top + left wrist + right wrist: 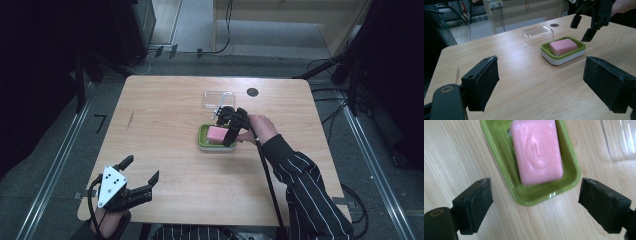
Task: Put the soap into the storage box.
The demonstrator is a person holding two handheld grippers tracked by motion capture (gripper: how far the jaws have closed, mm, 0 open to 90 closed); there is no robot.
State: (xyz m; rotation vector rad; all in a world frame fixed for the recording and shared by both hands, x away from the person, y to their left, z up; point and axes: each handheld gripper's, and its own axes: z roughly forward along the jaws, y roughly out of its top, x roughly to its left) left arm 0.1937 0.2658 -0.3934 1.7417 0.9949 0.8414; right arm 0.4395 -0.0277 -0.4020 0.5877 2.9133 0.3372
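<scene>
On the wooden table, pink soap lies lengthwise in its green dish, both grippers spread empty.

A soap bar is held in a dish set near the middle of the table, slightly toward its right edge. A lid is laid just behind the dish, toward the far edge. The right gripper is positioned above the dish, while the left gripper is kept near the near left corner, well apart.
</scene>
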